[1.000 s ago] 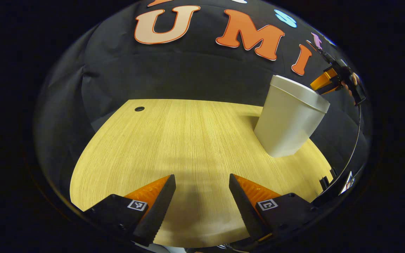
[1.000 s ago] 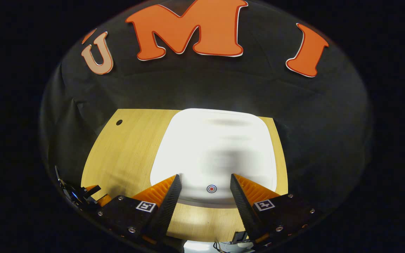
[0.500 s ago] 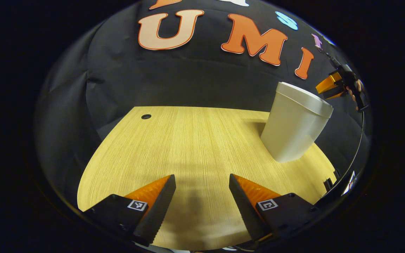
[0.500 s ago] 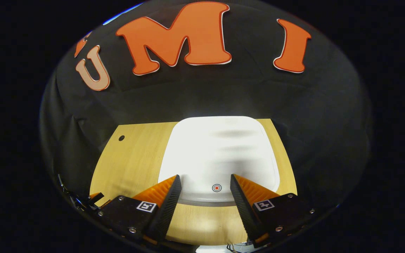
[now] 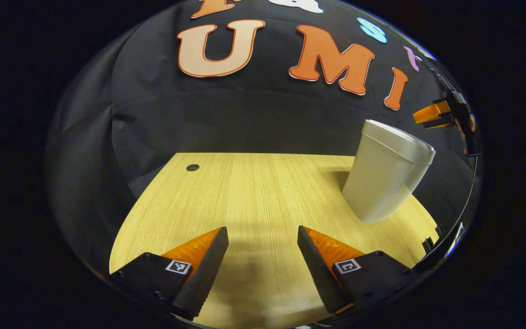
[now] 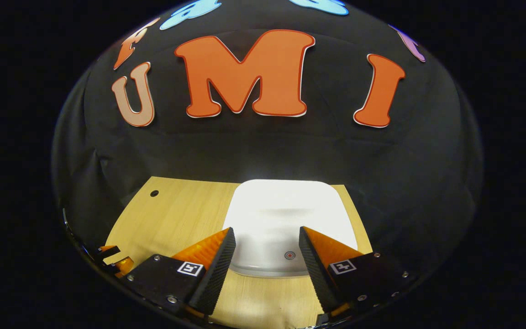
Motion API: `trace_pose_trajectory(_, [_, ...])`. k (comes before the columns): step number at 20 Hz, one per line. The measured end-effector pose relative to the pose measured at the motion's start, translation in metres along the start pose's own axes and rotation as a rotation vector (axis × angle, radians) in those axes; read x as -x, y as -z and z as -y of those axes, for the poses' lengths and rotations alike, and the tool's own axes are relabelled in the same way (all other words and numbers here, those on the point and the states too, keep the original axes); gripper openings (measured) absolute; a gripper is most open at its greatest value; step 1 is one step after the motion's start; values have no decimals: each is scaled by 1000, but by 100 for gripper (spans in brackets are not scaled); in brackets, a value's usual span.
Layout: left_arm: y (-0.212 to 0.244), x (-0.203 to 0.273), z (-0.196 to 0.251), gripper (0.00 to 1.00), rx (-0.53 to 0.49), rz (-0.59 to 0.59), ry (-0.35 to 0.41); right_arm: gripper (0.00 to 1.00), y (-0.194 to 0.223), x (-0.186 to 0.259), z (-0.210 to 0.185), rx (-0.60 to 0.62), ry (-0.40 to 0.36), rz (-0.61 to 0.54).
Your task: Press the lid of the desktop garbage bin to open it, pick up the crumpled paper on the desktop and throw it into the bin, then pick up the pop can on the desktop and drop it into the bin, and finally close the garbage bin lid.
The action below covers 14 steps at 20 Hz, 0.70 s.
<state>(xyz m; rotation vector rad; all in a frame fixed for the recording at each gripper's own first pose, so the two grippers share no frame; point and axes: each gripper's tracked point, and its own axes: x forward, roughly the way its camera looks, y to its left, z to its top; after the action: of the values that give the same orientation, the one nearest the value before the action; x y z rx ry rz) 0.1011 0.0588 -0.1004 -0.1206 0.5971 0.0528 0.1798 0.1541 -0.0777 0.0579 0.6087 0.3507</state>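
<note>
Right gripper [image 6: 266, 237] above closed bin lid [image 6: 290, 210], desk [image 6: 176, 214] beneath.

I count one bin [image 5: 387, 170], its one lid [image 6: 290, 214] down, on one table [image 5: 254, 192]. One hole [image 5: 192, 167] in the tabletop. One red target mark [image 6: 290, 255] on the lid. Two grippers, each with two fingers [image 5: 208, 262].

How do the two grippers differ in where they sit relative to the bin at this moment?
The right gripper hangs above the bin, looking down on its closed lid; the left gripper is off to the bin's side, over bare table. The lid's round mark lies between the right gripper's fingers; only wood lies between the left gripper's. Both are open and hold nothing.
</note>
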Motion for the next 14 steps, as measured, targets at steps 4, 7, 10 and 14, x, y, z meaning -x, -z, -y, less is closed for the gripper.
trace_pose_trajectory(4, [-36, 4, -6, 98, -19, 63, -11, 85, -4, 3, -16, -29, -24, 73])
trace_pose_trajectory(7, [-67, 8, -6, 98, -47, 122, -22, 86, -3, 2, -24, -45, -39, 137])
trace_pose_trajectory(10, [-97, 15, -4, 98, -71, 186, -32, 85, -5, 3, -28, -19, -31, 214])
trace_pose_trajectory(14, [-136, 22, -3, 98, -88, 279, -65, 85, -1, 24, -60, 12, -49, 319])
